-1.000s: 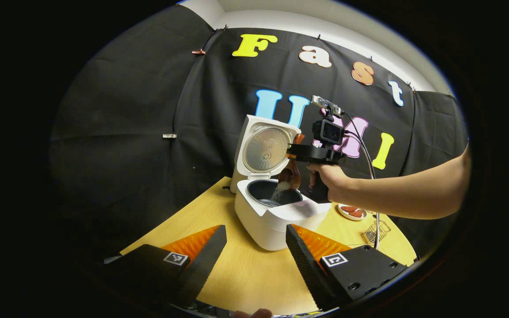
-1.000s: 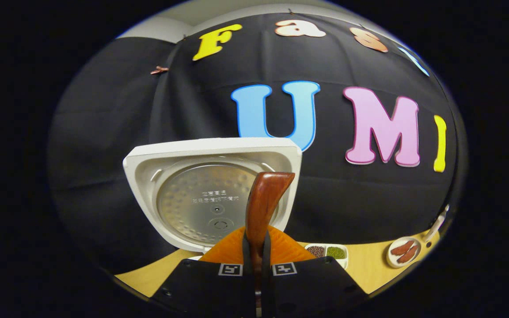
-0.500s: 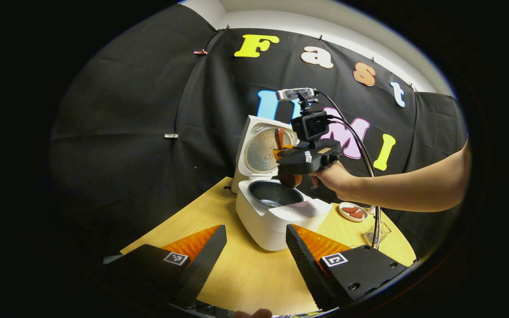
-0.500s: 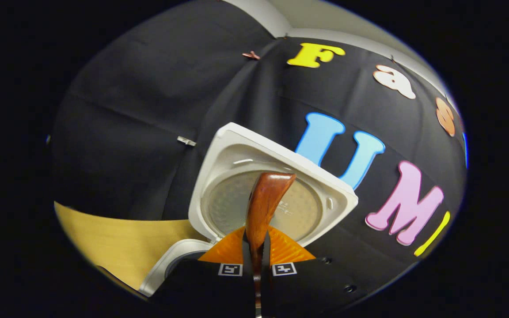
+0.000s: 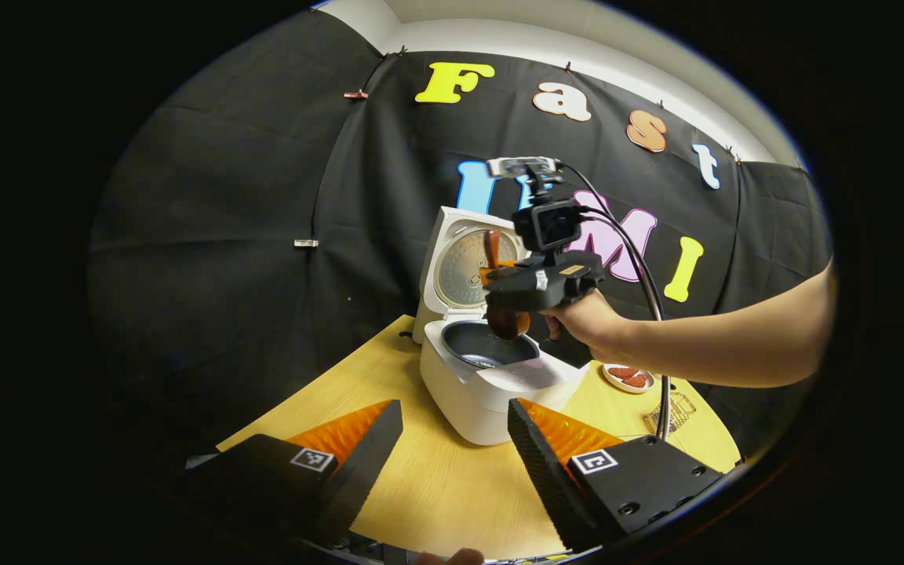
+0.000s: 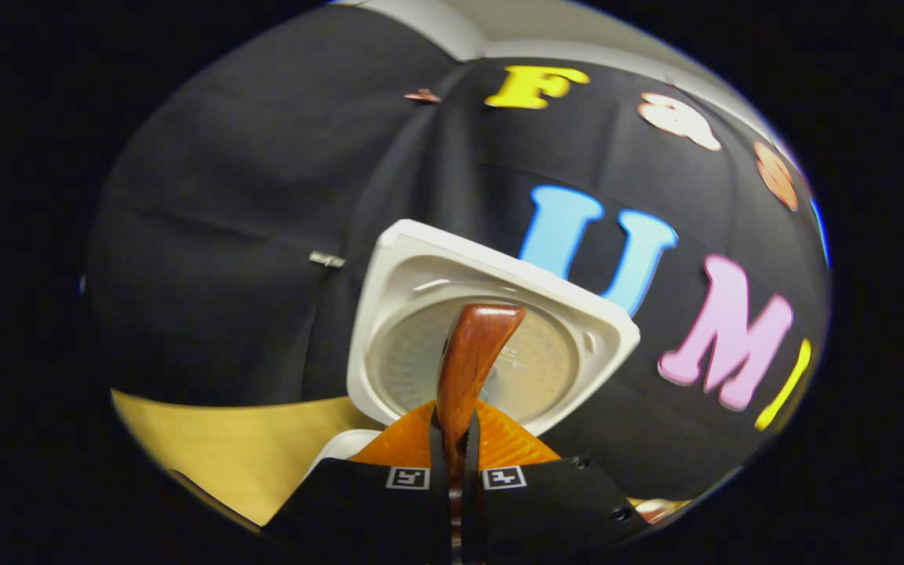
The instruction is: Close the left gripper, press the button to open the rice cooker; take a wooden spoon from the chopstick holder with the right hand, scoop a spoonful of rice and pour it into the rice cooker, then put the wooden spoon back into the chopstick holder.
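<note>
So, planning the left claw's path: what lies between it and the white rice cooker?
In the left gripper view, only bare yellow wooden tabletop separates the open left claw from the white rice cooker.

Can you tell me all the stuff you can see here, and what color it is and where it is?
rice cooker: one, white, lid up, middle of the table
wooden spoon: one, reddish brown, over the cooker's pot
table: one, light wood
small plate: one, white with reddish food, right of the cooker
wire basket: one, metal, table's right edge
right gripper: shut on the spoon handle
left gripper: open, in front of the cooker
hand: one, holding the right gripper
</note>
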`<state>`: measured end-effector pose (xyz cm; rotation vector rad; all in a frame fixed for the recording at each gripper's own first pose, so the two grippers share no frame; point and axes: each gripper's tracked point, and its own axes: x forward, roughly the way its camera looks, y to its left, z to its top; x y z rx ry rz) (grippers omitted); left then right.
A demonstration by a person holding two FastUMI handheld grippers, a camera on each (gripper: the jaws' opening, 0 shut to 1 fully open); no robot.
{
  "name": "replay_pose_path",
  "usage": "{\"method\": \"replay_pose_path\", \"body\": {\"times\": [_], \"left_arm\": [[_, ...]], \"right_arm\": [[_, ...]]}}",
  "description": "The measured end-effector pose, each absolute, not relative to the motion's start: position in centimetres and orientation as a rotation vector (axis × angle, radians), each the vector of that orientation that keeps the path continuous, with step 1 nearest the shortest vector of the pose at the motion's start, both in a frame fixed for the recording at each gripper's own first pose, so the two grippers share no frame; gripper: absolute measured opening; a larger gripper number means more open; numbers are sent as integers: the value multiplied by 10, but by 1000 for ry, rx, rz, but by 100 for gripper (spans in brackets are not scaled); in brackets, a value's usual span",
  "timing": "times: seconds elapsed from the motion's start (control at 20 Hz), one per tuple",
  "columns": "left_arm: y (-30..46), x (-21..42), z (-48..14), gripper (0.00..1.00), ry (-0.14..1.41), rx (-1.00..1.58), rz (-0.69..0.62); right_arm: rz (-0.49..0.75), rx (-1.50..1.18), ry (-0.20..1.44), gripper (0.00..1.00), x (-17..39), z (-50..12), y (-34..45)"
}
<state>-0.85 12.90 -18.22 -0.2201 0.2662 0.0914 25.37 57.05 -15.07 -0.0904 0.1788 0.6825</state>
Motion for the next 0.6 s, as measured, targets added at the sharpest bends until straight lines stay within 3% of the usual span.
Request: {"method": "replay_pose_path", "body": {"times": [0.1,0.3,0.6], "left_arm": [[127,-9,-182,94,266,-215,90],[122,-8,-175,94,257,-200,85],[104,-8,-163,94,247,-187,70]], "right_arm": [[627,99,274,13,265,-156,555],[520,432,387,10,276,-157,517],[436,774,392,10,278,-115,444]]}}
